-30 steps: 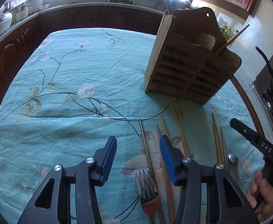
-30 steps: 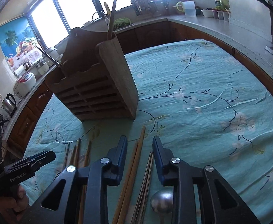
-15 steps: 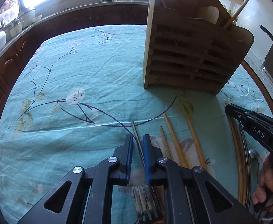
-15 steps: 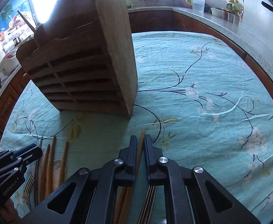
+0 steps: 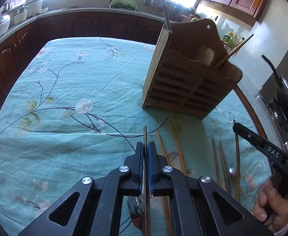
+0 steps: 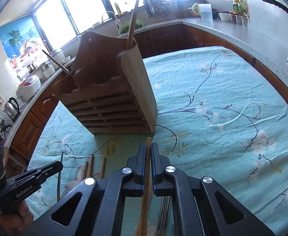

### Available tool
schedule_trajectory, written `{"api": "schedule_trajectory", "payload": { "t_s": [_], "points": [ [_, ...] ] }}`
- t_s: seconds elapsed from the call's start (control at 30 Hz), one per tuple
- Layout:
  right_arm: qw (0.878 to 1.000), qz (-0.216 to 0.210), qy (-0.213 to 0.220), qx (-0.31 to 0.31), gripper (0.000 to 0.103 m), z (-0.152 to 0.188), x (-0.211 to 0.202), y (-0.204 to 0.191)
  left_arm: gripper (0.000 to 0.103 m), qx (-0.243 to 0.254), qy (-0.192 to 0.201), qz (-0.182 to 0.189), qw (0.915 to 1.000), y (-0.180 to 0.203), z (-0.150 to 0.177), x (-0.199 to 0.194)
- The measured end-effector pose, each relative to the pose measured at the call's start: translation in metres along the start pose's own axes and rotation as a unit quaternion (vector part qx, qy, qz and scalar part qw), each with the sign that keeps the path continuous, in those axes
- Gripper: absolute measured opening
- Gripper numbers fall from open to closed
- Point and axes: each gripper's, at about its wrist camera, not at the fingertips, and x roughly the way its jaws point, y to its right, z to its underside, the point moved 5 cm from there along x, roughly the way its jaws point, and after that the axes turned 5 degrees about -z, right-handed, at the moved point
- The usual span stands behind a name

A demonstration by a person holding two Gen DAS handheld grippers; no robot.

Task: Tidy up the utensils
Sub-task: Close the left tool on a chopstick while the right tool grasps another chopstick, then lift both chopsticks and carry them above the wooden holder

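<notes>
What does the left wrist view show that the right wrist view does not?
Only the left wrist view: the left claw shut on a thin metal utensil handle, a fork head below it, and a spoon bowl.
Only the right wrist view: the right claw shut on a wooden chopstick, plus a kettle.
Both: the wooden holder on the teal tablecloth.

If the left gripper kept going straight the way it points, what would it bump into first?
Probably the tablecloth just ahead of the left gripper, short of the wooden utensil rack. It points down at the table; depth is hard to judge.
</notes>
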Motion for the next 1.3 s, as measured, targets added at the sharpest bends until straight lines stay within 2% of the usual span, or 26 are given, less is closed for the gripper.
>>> {"api": "schedule_trajectory", "payload": {
  "t_s": [0.3, 0.57, 0.83, 1.3],
  "points": [
    [0.997, -0.04, 0.068, -0.009, 0.005, -0.018, -0.078, -0.027, 0.002, -0.014, 0.062, 0.052, 0.9966, -0.011, 0.005, -0.087],
    [0.99, -0.049, 0.124, -0.033, 0.005, -0.03, -0.132, -0.044, 0.002, -0.007, 0.109, 0.079, 0.991, -0.014, 0.011, -0.146],
    [0.986, -0.059, 0.153, -0.037, 0.005, -0.046, -0.154, -0.05, 0.002, -0.005, 0.134, 0.084, 0.9873, -0.016, 0.007, -0.163],
    [0.983, -0.061, 0.171, -0.035, 0.005, -0.061, -0.151, -0.05, 0.002, -0.003, 0.153, 0.085, 0.9846, -0.014, -0.008, -0.16]
  ]
}}
